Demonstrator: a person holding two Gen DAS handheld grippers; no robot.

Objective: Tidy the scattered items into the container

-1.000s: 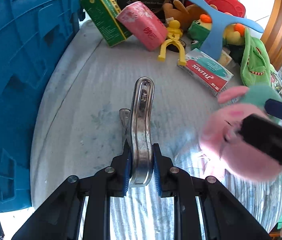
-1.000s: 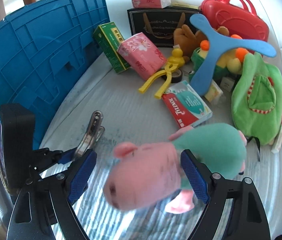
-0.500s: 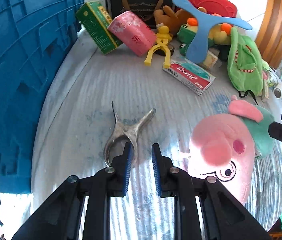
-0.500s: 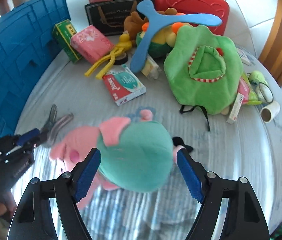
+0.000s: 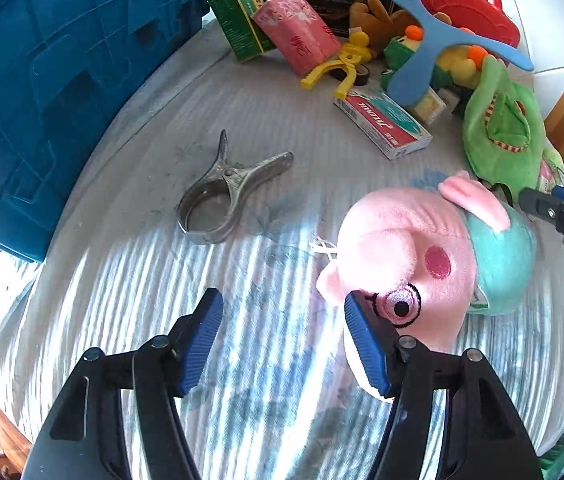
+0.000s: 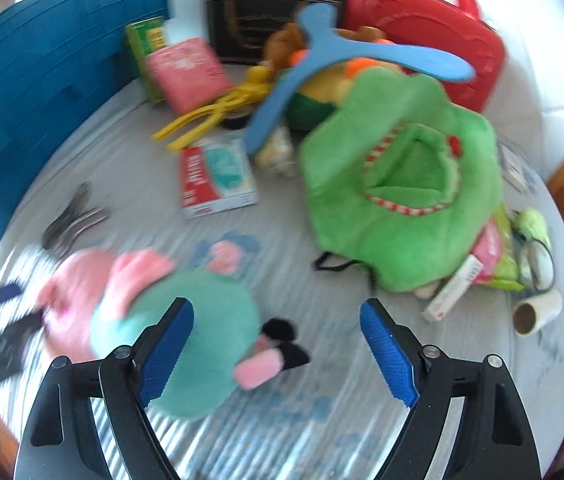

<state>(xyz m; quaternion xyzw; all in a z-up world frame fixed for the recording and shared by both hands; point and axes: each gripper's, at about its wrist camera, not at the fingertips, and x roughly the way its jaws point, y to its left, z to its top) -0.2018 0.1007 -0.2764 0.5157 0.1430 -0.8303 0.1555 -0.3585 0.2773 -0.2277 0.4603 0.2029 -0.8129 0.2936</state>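
Jaws of the left gripper (image 5: 282, 340) and right gripper (image 6: 276, 350) are spread wide, empty. Between them the pink-and-teal plush pig (image 5: 422, 252) is laid on the worktop (image 5: 274, 120), the bent metal clamp (image 5: 226, 190) nearby.

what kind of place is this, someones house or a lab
Most likely a home, though that is a guess: a cloth-covered table strewn with household clutter, such as a pink pig plush, a green plush bag and a Tylenol box, beside a blue plastic crate for tidying.
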